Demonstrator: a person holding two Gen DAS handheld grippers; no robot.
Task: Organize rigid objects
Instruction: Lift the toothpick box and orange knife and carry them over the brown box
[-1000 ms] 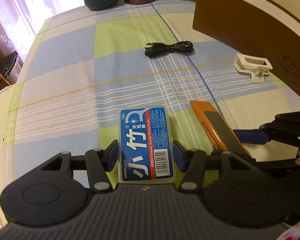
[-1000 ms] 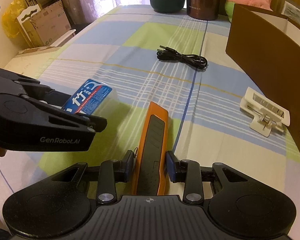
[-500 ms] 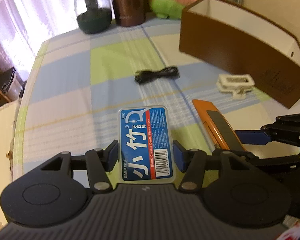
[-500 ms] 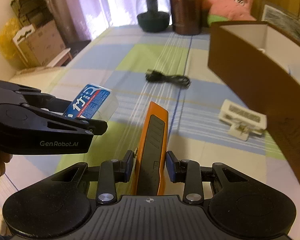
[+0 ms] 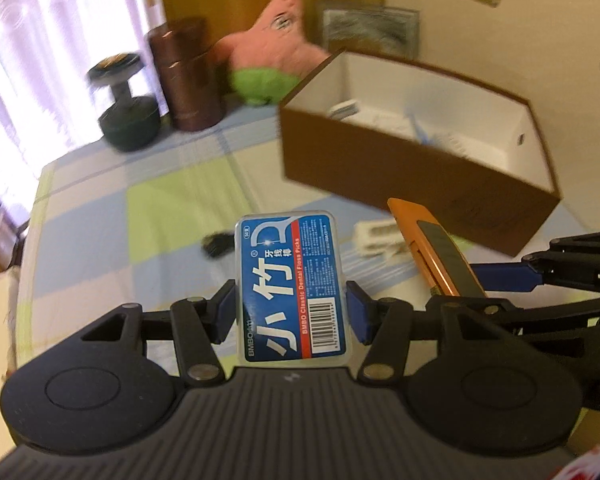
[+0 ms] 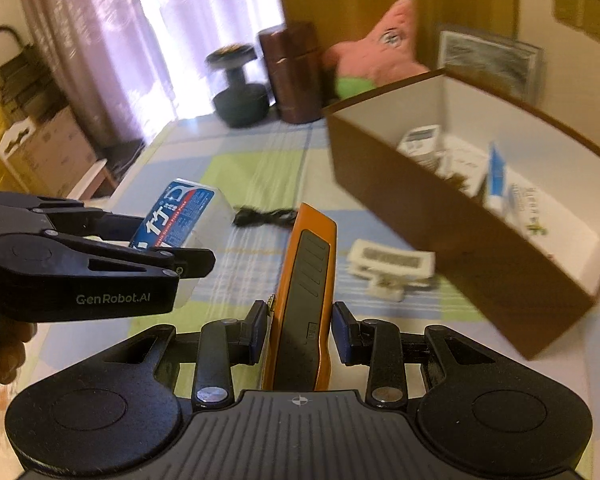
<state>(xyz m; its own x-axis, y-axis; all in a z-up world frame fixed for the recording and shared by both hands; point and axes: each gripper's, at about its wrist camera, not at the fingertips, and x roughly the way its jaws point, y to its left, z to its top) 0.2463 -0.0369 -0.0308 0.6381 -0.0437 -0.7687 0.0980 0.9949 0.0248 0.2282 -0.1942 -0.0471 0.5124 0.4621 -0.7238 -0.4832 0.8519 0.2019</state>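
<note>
The left gripper (image 5: 292, 312) clamps one floss-pick box (image 5: 292, 280), and the right gripper (image 6: 300, 332) clamps one orange utility knife (image 6: 304, 300); both point lengthwise away, above the checkered tabletop (image 6: 256, 168). Beyond lie one white clip (image 6: 388, 264) and one black cable (image 6: 264, 216). The brown box (image 6: 452, 240) holds several small packages.

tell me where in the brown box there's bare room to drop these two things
Inside the brown cardboard box, the near right end is bare white floor, bordered by the end wall and the blue-and-white tube. The middle and far left are crowded with small white packages. On the checked cloth, the green patch beyond the black cable is free.
</note>
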